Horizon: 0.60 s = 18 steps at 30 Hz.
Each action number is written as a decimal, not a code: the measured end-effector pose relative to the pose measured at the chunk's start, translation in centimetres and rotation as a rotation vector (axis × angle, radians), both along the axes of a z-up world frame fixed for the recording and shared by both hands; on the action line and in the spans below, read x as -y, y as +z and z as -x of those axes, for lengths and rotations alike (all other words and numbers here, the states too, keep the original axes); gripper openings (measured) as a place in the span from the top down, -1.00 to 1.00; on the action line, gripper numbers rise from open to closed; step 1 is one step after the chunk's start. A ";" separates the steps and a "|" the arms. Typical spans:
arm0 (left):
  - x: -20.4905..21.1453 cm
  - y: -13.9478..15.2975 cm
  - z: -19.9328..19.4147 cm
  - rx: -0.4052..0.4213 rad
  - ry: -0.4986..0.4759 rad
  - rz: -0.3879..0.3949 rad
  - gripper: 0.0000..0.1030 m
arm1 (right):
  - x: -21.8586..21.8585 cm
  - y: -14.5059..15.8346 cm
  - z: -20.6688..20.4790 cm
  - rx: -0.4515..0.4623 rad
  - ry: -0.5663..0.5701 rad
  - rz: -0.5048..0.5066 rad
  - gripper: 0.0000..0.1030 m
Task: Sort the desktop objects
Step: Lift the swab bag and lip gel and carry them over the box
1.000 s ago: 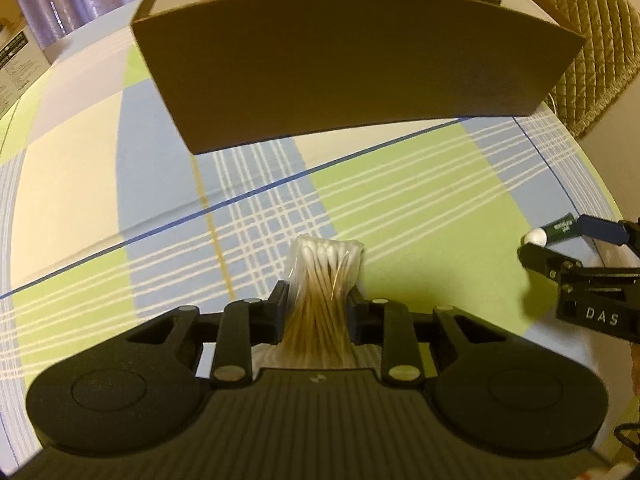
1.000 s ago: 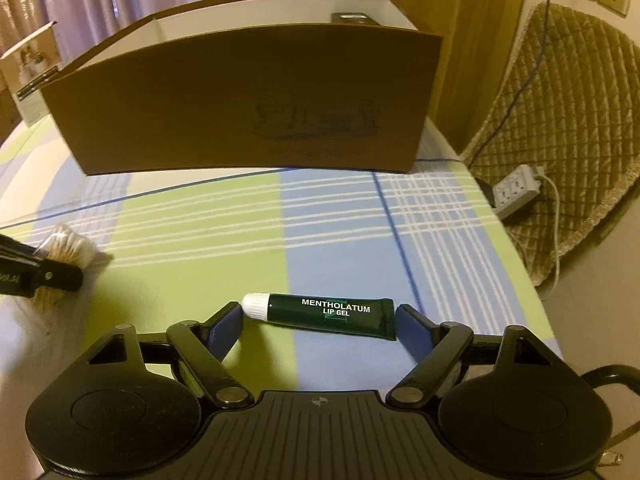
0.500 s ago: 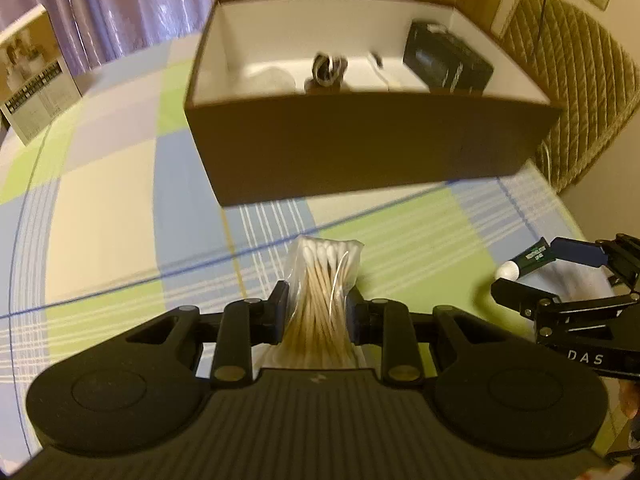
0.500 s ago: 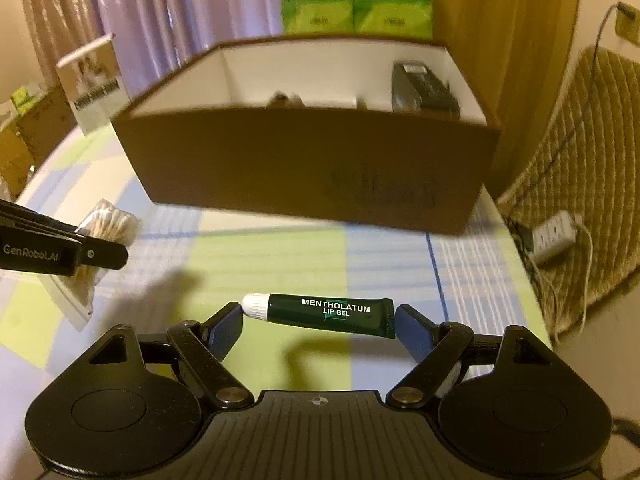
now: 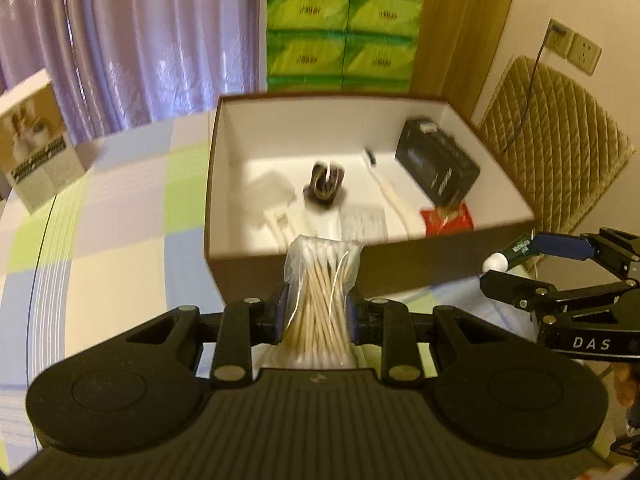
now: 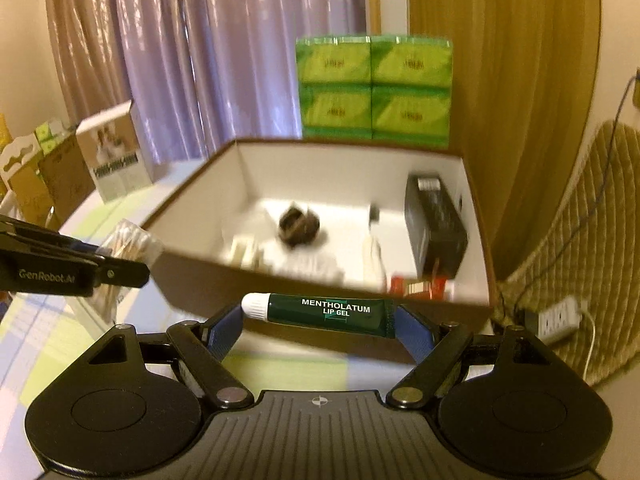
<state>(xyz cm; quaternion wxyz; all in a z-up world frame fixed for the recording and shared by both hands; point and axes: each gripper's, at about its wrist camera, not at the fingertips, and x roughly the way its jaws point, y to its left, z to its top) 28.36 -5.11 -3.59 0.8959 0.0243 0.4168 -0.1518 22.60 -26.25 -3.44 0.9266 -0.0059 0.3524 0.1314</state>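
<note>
I see the brown box (image 5: pixel 420 268) open-topped, so entry from above is free — only its near wall stands between my grippers and the inside. On its floor the black case (image 5: pixel 436 168) takes the right side, the dark bundle (image 5: pixel 326 184) the middle, a red packet (image 5: pixel 446 220) the near right corner; the far left corner looks bare. Behind the box the green packs (image 6: pixel 374 88) and curtain (image 5: pixel 140 40) close off the back. My right gripper (image 5: pixel 516 258) hangs well apart from the left gripper (image 5: pixel 318 312) — open desk (image 5: pixel 120 264) lies leftward.
</note>
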 end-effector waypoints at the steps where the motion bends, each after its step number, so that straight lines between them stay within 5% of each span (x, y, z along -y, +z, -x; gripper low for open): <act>1: 0.1 0.4 -0.6 0.008 -0.003 0.005 0.54 | 0.0 0.4 -0.7 0.010 0.000 -0.002 -0.55; 18: 2.9 0.6 -12.0 0.018 -0.051 -0.020 0.54 | -0.3 0.1 -12.7 -0.009 -0.042 0.016 -0.55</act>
